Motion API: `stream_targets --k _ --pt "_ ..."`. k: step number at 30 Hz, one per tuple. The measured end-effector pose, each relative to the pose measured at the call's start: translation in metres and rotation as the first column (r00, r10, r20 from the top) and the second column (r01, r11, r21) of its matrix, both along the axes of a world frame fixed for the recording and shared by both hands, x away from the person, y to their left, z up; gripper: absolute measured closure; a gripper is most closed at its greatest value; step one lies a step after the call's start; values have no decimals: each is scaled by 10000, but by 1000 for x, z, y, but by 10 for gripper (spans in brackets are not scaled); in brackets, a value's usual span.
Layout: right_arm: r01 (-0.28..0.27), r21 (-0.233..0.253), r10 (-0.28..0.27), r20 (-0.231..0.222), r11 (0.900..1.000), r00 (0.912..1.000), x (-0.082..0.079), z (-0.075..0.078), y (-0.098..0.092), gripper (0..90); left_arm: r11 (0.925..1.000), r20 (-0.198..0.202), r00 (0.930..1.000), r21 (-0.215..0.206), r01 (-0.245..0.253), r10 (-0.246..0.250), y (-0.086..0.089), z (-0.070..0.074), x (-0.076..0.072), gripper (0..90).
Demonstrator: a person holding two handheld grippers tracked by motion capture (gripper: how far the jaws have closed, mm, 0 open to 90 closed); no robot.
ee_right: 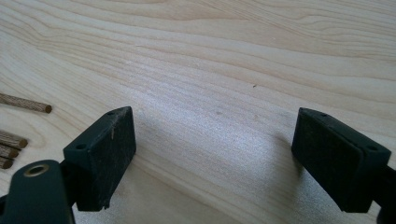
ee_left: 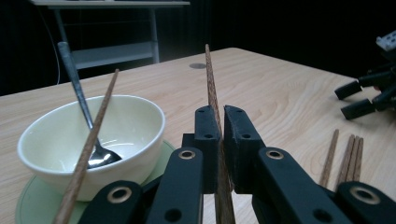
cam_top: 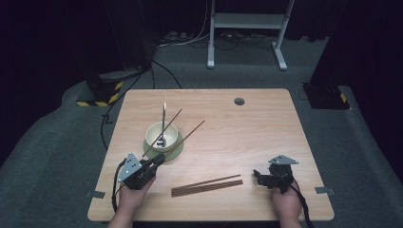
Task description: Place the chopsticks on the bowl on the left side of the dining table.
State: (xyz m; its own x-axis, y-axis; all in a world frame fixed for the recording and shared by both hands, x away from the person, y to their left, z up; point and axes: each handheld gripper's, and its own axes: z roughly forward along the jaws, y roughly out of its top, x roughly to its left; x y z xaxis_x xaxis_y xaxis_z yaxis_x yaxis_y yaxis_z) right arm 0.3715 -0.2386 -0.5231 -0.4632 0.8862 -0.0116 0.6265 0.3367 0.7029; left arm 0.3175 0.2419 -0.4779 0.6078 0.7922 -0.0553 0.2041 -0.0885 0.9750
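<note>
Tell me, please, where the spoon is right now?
In the high view the spoon stands in the bowl at the table's left, beside a leaning chopstick.

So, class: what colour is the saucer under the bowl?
Pale green saucer, clearest in the left gripper view.

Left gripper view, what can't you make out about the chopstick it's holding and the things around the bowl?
- Held chopstick: its lower end drops out of the left gripper view's bottom edge, behind the left gripper.
- Spoon: the bowl wall and the leaning chopstick partly cover its scoop.
- Loose chopsticks: the gripper body cuts them off; their count is clearer in the high view, yet too small to be sure.
- Green saucer: mostly hidden under the bowl.
</note>
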Motion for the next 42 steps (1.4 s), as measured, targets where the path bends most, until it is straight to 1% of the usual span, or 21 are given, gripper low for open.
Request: stream_targets --k 1,3,4,10,12,13,18,20,22,24,26,27,29,32,36,39,42 --pt "-5 -1 5 5 10000 10000 0 0 0 135 9998 -63 10000 -168 -75 74 3 0 0 839" --pt "14 11 -14 -10 10000 10000 0 0 0 135 9987 -29 9998 -468 -222 221 9 0 1 839" --pt "15 13 -15 -13 10000 10000 0 0 0 135 9979 -86 9994 -555 -330 326 13 -1 1 839" --pt "12 15 -12 -15 10000 10000 0 0 0 135 9928 25 9951 -673 -988 992 27 0 2 839" --pt "0 1 0 1 10000 10000 0 0 0 135 9913 75 9933 -647 -1142 1149 30 0 3 839" --pt "7 4 -7 -3 10000 10000 0 0 0 135 9898 29 9917 -626 -1278 1282 32 0 3 839" --pt "14 12 -14 -11 10000 10000 0 0 0 135 9848 118 9870 -695 -1590 1602 37 -1 3 839" --pt "10 13 -10 -12 10000 10000 0 0 0 135 9838 149 9855 -638 -1675 1688 39 -1 4 839" --pt "-3 2 3 -1 10000 10000 0 0 0 135 9842 130 9857 -589 -1671 1681 41 -1 6 839" --pt "11 13 -11 -13 10000 10000 0 0 0 135 9857 117 9860 -311 -1658 1662 42 -1 9 839" --pt "13 11 -13 -14 10000 10000 0 0 0 135 9851 76 9854 -263 -1700 1702 40 -1 14 839" --pt "9 12 -9 -13 10000 10000 0 0 0 135 9852 90 9852 -131 -1708 1709 39 -1 16 839" --pt "-55 -24 55 51 10000 10000 0 0 0 135 9856 119 9855 -1 -1690 1690 35 -1 19 839" --pt "-35 -1 35 25 10000 10000 0 0 0 135 9850 52 9850 71 -1724 1723 31 -1 22 839" --pt "-32 3 32 22 10000 10000 0 0 0 135 9828 92 9836 399 -1805 1803 27 -2 25 839" --pt "-66 -28 66 55 10000 10000 0 0 0 135 9822 47 9833 462 -1822 1821 25 -2 27 838" --pt "-68 -30 68 57 10000 10000 0 0 0 135 9809 1 9830 652 -1831 1835 23 -4 29 839"
